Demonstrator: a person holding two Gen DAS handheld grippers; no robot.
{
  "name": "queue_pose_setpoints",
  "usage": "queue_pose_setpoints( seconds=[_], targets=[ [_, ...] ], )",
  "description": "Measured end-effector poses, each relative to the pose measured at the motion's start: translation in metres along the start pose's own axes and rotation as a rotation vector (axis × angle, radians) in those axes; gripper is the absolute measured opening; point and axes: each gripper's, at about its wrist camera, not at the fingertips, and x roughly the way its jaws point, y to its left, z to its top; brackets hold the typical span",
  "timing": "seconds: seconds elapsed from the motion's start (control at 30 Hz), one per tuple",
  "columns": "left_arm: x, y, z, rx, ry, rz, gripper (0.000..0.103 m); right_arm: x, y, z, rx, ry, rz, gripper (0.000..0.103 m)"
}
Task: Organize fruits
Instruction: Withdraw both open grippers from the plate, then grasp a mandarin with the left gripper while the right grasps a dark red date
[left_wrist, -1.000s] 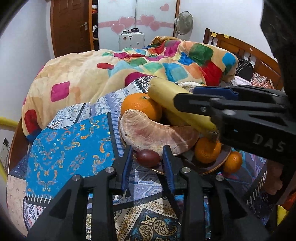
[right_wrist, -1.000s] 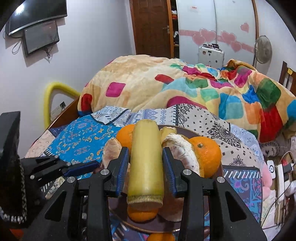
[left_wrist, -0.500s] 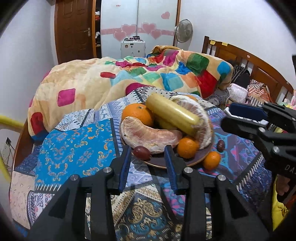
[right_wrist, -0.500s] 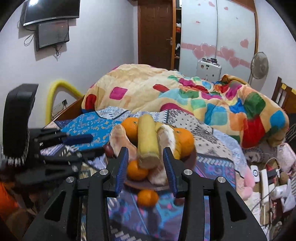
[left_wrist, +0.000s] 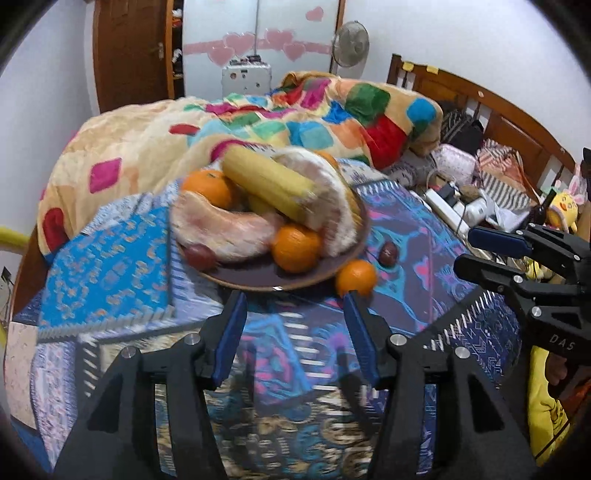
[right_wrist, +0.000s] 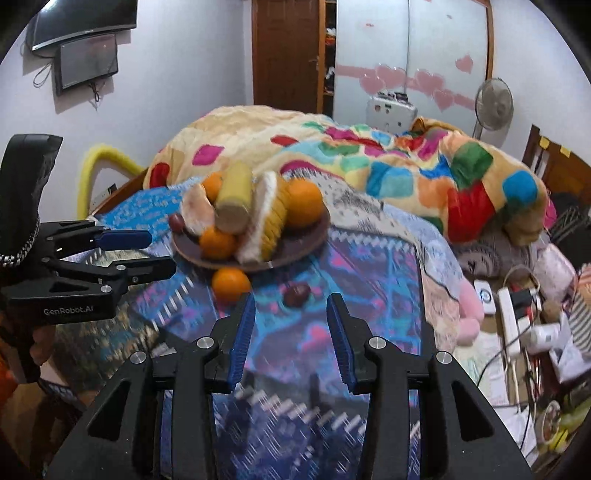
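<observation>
Right wrist view: right gripper (right_wrist: 291, 328) and left gripper (left_wrist: 293, 326) both spread, empty. Loose orange (right_wrist: 231, 284) beside plate (right_wrist: 310, 240); approach low, centre jaws, squeeze gently.

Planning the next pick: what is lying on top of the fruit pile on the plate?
A yellow sugarcane piece lies across the top, over pomelo segments and oranges on the brown plate. What lies beneath it is hidden.

Even, fairly bright indoor light, soft shadows, heavy fisheye bending with black corners, motion smear across the patterned bedspread (left_wrist: 110, 273) and fruit plate (left_wrist: 273, 282), tongs (right_wrist: 291, 332) crisp up close, walls slightly washed out
</observation>
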Motion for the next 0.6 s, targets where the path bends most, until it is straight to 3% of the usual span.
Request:
queue_pose_setpoints(
  seconds=[0.43, 0.53, 0.6],
  targets=[
    [0.040, -0.040, 0.008, 0.021, 0.069, -0.048, 0.054, 0.015, -0.019, -0.028, 0.016, 0.037, 0.025, 0.037],
    [0.046, -0.042, 0.008, 0.019, 0.082, -0.040, 0.048, 0.018, -0.022, -0.030, 0.023, 0.038, 0.036, 0.037],
    [0.050, -0.041, 0.009, 0.011, 0.090, -0.036, 0.037, 0.020, -0.023, -0.032, 0.027, 0.039, 0.041, 0.037]
  ],
)
